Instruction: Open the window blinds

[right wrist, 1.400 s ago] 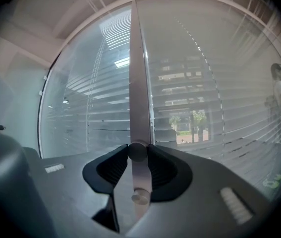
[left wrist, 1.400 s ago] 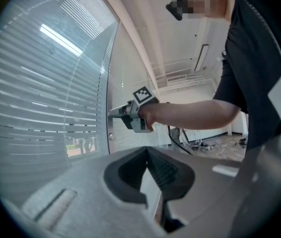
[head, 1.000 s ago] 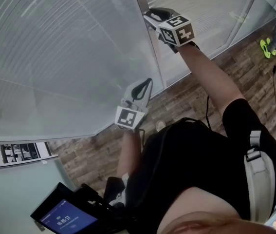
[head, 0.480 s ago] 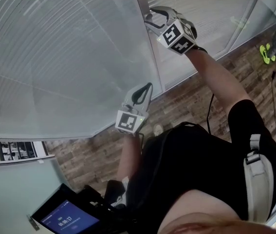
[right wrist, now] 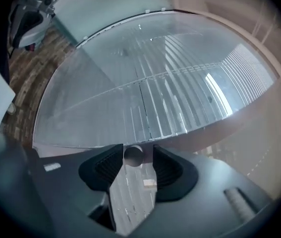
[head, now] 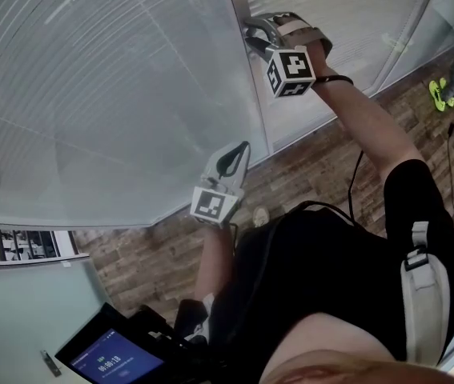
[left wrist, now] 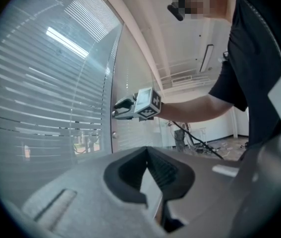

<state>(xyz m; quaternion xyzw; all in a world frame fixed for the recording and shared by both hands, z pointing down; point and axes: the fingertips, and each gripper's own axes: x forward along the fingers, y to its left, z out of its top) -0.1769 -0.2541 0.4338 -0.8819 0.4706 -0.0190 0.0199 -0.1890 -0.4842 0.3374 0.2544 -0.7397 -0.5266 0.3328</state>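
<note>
Forward reach is blocked throughout by the glass and its frame; a knob is seen standing out at the frame. Open air is left between glass and torso, above the floor.

Bright daylight through blinds, streaky glare; gripper views fisheye-bent, corners black; close foreground soft.

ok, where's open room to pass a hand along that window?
Free: before the wide glass pane with slatted blinds, left of the grey frame post, above the left gripper; also brown plank floor below. Crowded: the post, where the right gripper, jaws just closing, straddles the small round silver knob.
</note>
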